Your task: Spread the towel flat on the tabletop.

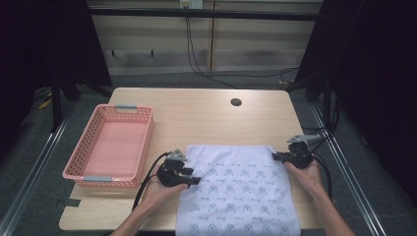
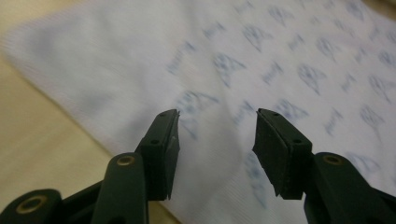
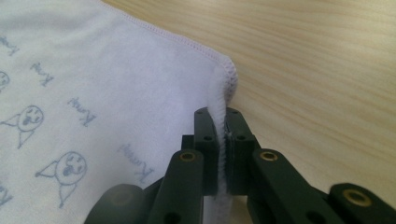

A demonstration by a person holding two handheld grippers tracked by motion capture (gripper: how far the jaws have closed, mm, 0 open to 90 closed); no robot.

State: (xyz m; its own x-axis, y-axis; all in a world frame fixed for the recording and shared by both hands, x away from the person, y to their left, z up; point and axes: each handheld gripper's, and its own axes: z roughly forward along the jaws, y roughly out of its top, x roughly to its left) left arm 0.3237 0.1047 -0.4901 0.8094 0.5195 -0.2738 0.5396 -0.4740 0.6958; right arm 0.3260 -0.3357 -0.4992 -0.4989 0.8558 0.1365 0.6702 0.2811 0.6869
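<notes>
Cloth (image 1: 238, 189) flat on the table (image 1: 206, 115), printed side up, near edge hanging off at 6 o'clock. Right gripper (image 1: 279, 157) clenched on the far right corner, at about 3 o'clock, the hem pinched upright between its pads (image 3: 208, 140). Left gripper (image 1: 193, 175) over the left edge at 9 o'clock, jaws parted above the fabric, nothing gripped yet. Pink basket (image 1: 78, 169) well off at 10 o'clock, bare inside. Probably an early stage of folding, though the blurred left gripper view leaves contact unsure: one corner secured, second grasp and every fold left to do.
</notes>
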